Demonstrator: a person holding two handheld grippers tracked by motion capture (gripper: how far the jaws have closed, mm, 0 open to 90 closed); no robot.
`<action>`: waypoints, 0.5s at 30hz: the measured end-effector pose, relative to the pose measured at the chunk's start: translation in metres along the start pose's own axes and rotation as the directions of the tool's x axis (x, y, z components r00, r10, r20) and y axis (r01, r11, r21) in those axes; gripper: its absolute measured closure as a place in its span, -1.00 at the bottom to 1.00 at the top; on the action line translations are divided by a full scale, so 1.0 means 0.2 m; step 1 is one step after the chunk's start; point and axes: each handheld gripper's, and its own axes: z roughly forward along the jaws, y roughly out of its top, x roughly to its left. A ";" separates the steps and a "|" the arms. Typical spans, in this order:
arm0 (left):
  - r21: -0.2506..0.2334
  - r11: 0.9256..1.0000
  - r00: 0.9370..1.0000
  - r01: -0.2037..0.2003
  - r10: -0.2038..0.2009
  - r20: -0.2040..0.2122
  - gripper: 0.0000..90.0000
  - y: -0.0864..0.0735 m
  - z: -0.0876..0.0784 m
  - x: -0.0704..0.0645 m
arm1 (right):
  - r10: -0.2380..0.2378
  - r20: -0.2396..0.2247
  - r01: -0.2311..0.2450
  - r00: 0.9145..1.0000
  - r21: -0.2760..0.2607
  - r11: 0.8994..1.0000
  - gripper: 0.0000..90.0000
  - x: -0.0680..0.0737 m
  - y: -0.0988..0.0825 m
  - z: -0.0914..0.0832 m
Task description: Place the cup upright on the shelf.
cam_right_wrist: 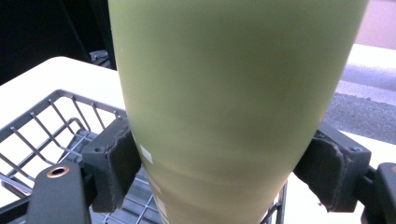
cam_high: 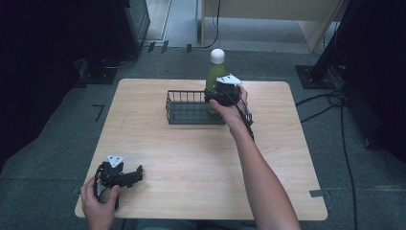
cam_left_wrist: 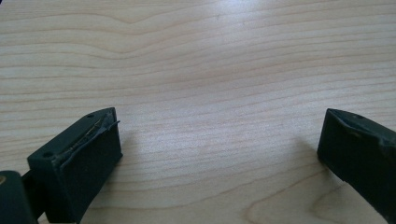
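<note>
Green bottle (cam_high: 215,72) upright at basket's (cam_high: 184,113) 3 o'clock end; our right gripper (cam_high: 221,94) fingers clamp its body, left gripper (cam_high: 125,176) fingers wide, idle.

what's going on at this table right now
A person is working at a wooden table with tongs in each hand. The right tongs are closed on a green bottle with a white cap, holding it upright at the right end of a dark wire basket; whether it touches the basket floor cannot be told. The left tongs rest open and empty near the table's front left corner.
</note>
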 end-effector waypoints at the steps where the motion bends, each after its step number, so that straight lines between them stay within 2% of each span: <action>1: 0.000 1.000 1.000 0.000 0.000 0.000 -1.00 0.00 0.00 0.00 | 0.003 -0.001 -0.003 1.000 0.003 1.000 -0.55 0.00 0.00 0.00; 4: 0.000 1.000 1.000 0.001 -0.001 0.000 -1.00 0.00 0.00 0.00 | -0.007 -0.016 0.007 1.000 0.017 1.000 -0.57 -0.01 0.00 -0.01; 10: -0.002 1.000 1.000 0.001 -0.001 0.000 -1.00 0.00 0.00 0.00 | 0.020 -0.045 -0.017 0.999 0.052 0.998 -0.69 -0.02 0.00 -0.01; 15: -0.001 1.000 1.000 0.001 -0.001 0.001 -1.00 0.00 0.00 0.00 | 0.015 -0.060 -0.011 0.998 0.062 0.998 -0.78 -0.02 0.00 -0.03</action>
